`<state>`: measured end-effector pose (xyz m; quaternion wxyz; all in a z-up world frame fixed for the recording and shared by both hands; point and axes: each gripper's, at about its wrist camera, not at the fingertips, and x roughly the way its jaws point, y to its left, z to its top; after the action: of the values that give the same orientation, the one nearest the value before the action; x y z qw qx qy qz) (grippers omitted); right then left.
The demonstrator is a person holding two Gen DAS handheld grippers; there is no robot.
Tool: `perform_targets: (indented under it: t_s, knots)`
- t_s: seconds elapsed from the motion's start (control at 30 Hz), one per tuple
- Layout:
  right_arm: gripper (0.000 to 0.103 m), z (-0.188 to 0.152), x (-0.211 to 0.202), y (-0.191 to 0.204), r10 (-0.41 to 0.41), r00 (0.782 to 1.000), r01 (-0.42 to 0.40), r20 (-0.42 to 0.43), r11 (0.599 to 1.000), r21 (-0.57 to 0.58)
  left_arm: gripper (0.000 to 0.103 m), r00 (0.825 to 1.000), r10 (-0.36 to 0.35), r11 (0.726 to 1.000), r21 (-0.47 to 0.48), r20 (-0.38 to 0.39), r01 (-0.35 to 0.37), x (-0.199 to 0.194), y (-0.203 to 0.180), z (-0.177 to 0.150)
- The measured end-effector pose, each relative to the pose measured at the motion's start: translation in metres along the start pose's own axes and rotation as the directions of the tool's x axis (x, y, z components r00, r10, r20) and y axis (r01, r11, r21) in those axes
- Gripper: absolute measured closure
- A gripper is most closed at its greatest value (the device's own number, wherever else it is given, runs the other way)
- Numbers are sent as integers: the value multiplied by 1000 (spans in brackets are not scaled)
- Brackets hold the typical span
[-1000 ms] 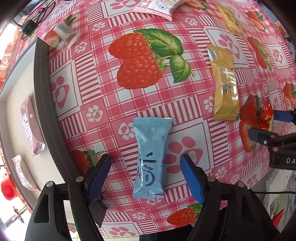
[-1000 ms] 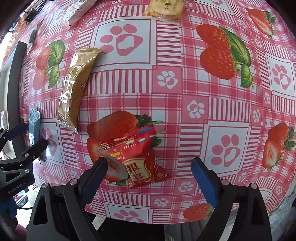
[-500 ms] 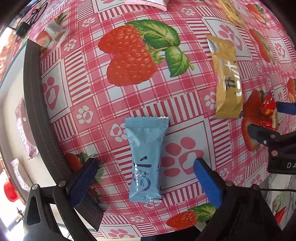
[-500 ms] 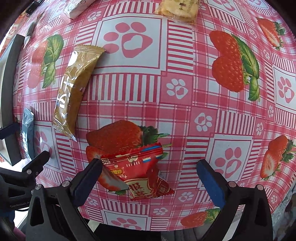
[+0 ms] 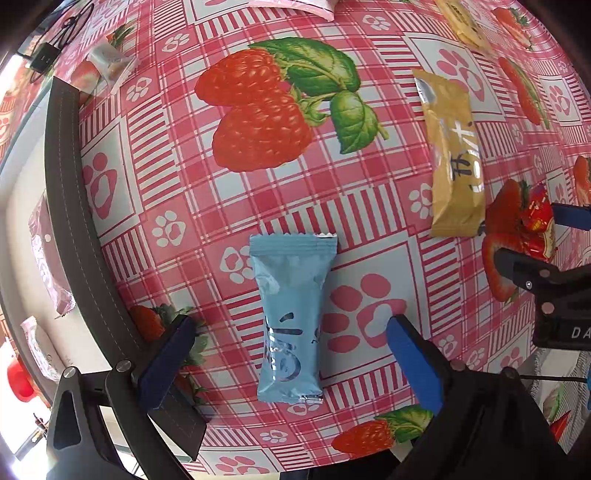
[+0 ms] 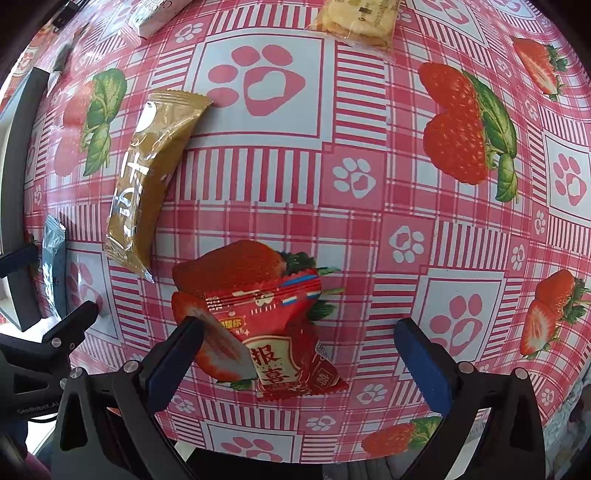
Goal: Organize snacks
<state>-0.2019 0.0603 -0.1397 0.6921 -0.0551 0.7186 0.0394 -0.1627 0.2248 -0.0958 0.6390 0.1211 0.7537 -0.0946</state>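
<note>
A light blue snack packet [image 5: 291, 317] lies flat on the strawberry tablecloth, between the wide-open fingers of my left gripper [image 5: 291, 350]. A red snack packet [image 6: 284, 339] with Chinese print lies between the open fingers of my right gripper [image 6: 299, 350]; its left edge touches the left finger. The red packet also shows at the right edge of the left wrist view [image 5: 535, 225]. A gold packet [image 6: 151, 173] lies between the two, also seen in the left wrist view [image 5: 452, 158]. The blue packet shows at the left edge of the right wrist view [image 6: 53, 266].
A dark-rimmed tray [image 5: 62, 192] at the table's left holds pink packets [image 5: 46, 266]. A cracker pack [image 6: 358, 18] and a white-pink pack [image 6: 155, 14] lie at the far side. A clear-wrapped snack [image 5: 107, 61] and a black cable [image 5: 44, 55] sit far left.
Both grippers have opened wider and shifted slightly over their packets. The packets have not moved.
</note>
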Motion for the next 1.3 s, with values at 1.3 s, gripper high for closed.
perform_targets:
  t_s: [1.3]
  knots:
    - [0, 0, -1, 0, -3, 1000, 4, 17, 1000, -19, 0, 1000, -7, 1000, -19, -7, 7, 1, 1, 3]
